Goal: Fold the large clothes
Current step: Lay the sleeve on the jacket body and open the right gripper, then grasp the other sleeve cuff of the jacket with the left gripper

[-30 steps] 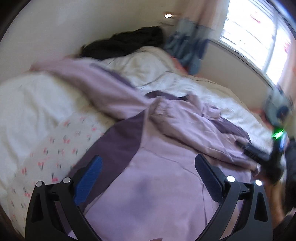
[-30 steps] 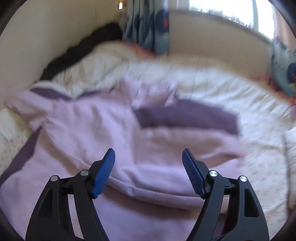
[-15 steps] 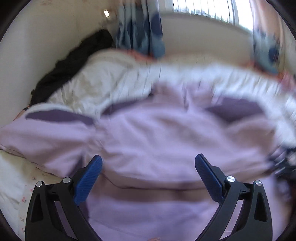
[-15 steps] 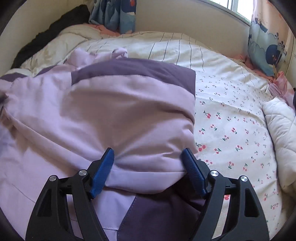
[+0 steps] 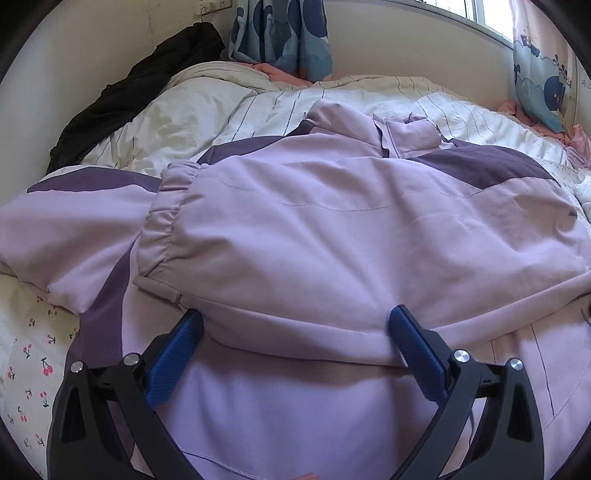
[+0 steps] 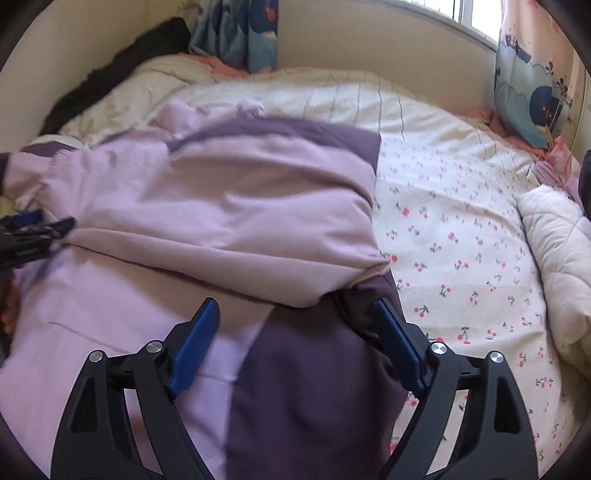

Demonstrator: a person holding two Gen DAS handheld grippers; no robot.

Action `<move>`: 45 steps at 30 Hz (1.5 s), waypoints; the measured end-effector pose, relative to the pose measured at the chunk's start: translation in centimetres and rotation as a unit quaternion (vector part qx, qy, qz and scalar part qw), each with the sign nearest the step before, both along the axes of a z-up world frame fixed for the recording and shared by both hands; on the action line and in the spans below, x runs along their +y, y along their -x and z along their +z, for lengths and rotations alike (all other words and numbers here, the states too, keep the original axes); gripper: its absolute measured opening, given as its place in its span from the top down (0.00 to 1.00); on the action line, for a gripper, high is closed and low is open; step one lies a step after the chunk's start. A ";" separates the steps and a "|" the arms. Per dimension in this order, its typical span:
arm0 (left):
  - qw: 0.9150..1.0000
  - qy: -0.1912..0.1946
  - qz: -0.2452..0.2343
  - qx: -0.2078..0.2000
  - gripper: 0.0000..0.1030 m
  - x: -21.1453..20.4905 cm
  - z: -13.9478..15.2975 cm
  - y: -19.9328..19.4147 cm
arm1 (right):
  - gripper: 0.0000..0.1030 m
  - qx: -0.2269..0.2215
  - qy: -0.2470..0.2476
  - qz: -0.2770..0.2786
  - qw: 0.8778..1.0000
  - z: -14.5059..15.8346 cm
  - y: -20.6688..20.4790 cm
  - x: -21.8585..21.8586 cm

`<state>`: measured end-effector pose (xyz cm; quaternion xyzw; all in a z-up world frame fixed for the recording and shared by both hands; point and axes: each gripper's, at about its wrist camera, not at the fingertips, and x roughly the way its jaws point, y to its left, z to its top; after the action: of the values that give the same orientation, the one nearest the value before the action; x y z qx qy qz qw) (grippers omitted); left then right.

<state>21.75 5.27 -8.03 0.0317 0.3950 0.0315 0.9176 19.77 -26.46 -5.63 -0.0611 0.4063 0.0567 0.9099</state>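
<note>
A lilac jacket [image 5: 332, 236] with dark purple panels lies spread on the bed. One sleeve is folded across its body, the elastic cuff [image 5: 162, 206] lying at the left. My left gripper [image 5: 295, 321] hovers open just above the folded layer's near edge, pads not pressing the cloth. In the right wrist view the jacket [image 6: 221, 206] ends at a folded right edge. My right gripper [image 6: 295, 306] sits over its near right corner, jaws opening, cloth beneath them but not pinched. The left gripper [image 6: 33, 229] shows at the left edge.
The bed has a cherry-print sheet [image 6: 461, 229] and a striped white quilt [image 5: 229, 110] at the back. A black garment [image 5: 129, 92] lies along the wall, blue curtains [image 5: 280, 33] hang behind, a whale-print cushion [image 6: 532, 92] and a white padded bundle [image 6: 561, 251] sit at right.
The left view swung from the bed's left side to face the jacket and sank toward it. The right gripper shifted to the jacket's right edge and its jaws widened. A sleeve now lies folded across the body.
</note>
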 end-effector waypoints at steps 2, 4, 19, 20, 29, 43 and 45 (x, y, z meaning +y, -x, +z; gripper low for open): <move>1.000 0.003 0.000 0.003 0.06 0.0 0.2 0.1 | 0.20 -0.025 0.000 0.008 1.000 1.3 1.5 0.4; 1.000 0.017 -0.004 0.004 0.07 0.5 0.7 0.2 | 0.18 -0.046 0.005 0.010 0.999 2.1 2.2 0.4; 0.935 0.250 0.220 -0.123 0.07 32.5 10.2 7.8 | 0.08 -0.013 0.018 -0.018 1.000 -2.6 -0.5 -0.1; 0.928 0.259 0.234 -0.129 0.07 33.8 10.3 8.2 | 0.08 -0.013 0.021 -0.018 1.000 -2.7 -0.5 0.0; 0.867 0.335 0.336 -0.152 0.07 44.0 10.7 7.4 | 0.07 -0.016 0.038 -0.019 0.999 -3.1 -0.3 0.5; 0.854 0.388 0.318 -0.141 0.88 46.5 10.8 6.1 | 0.07 -0.027 0.043 -0.022 0.998 -3.2 0.2 0.9; 0.855 0.392 0.295 -0.166 0.90 46.0 11.7 6.7 | 0.07 -0.027 0.042 -0.022 0.999 -3.2 0.2 0.9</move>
<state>15.06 51.26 3.68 -0.4546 0.2076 0.1481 0.8534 19.59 -25.56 -8.83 -0.0922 0.3847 0.0182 0.9183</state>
